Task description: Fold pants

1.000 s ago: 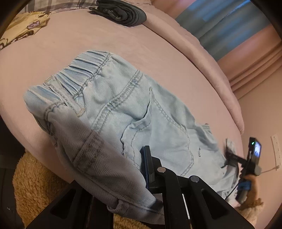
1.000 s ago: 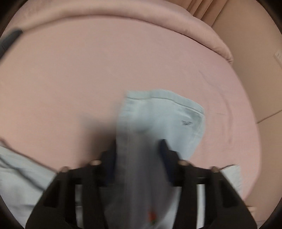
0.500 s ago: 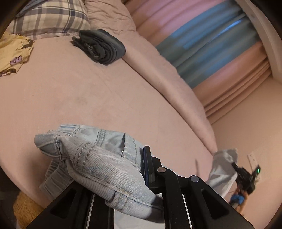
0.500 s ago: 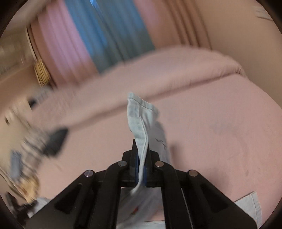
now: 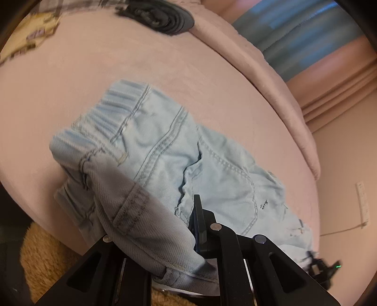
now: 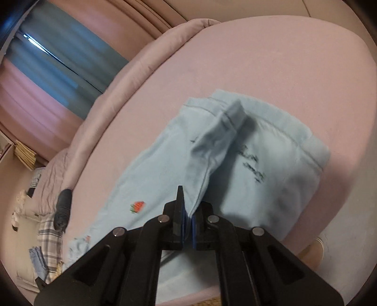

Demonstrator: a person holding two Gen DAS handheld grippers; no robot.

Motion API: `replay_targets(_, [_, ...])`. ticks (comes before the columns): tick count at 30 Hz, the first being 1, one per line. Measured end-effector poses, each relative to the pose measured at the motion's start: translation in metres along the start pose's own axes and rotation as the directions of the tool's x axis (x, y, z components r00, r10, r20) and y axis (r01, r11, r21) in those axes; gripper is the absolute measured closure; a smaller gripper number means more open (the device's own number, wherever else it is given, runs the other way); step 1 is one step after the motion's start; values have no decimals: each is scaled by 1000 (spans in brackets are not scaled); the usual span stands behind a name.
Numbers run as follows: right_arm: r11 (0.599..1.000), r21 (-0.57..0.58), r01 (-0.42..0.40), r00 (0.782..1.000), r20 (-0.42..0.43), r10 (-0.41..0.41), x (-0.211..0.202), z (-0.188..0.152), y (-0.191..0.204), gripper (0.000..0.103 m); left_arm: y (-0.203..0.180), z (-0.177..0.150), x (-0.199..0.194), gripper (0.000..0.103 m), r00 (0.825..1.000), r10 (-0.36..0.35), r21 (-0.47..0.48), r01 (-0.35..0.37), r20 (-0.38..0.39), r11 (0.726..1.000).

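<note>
Light blue denim pants (image 5: 179,160) lie spread on the pink bed, elastic waistband toward the upper left in the left wrist view. My left gripper (image 5: 183,226) is shut on a fold of the waist end, which drapes over its left finger. In the right wrist view the pants (image 6: 259,164) show their leg hems and a small strawberry patch (image 6: 137,207). My right gripper (image 6: 187,216) is shut on a raised ridge of the leg fabric. The right gripper also shows faintly at the lower right of the left wrist view (image 5: 322,270).
A dark folded garment (image 5: 160,16) lies at the head of the bed beside a plaid pillow (image 6: 49,233). A rolled pink duvet (image 5: 271,82) runs along the far side. Blue and pink curtains (image 6: 47,58) hang behind. A tan fluffy rug (image 5: 44,259) lies below the bed edge.
Half a second ago both grippers held the pants lifted and bunched in the air. Now the pants are laid back down and spread on the bed, both grippers still closed on them.
</note>
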State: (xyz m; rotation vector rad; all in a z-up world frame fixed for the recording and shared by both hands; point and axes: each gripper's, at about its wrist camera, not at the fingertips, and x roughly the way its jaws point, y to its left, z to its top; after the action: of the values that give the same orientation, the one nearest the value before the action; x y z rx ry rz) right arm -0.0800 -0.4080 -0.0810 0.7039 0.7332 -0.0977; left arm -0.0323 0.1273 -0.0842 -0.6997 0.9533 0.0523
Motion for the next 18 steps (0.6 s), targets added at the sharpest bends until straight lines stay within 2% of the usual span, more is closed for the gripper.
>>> replay_targets(2, [998,-56,-18,998,63,21,-15,3,22,99,-7,-1,-4,96,1000,17,18,-17,19,1000])
replay_targets(4, [997,-76,-4,995,101,12,-27,7,27,99,-6,-5,-3,96,1000,13,10,-13,8,1000])
replay_targets(6, [998,-62,23,996,91,-17,-31,8,14,99,0,-8,1,96,1000,11,2,-11,-25,1000])
replay_targets(8, [994,-65,85,996,44,-83,-18,3,1,97,4,-9,2,95,999,9,-6,-10,-36,1000])
replay_targets(10, [981,-84,174,984,-13,-175,-4,0,-16,91,4,-8,3,93,999,20,-7,-20,-42,1000])
replay_targets(11, [979,-61,194,980,-39,-196,3,-3,-25,90,2,-7,2,93,999,27,-6,-27,-47,1000])
replay_targets(14, [990,30,137,990,-27,-136,-6,4,-45,87,-8,-4,2,93,996,71,33,-69,-50,997])
replay_targets(16, [983,25,184,983,17,-185,-11,13,-42,83,-20,-3,4,93,995,96,62,-94,-38,994])
replay_targets(18, [976,-2,216,975,54,-216,-17,18,-37,87,-27,-3,3,93,993,112,82,-110,-20,991])
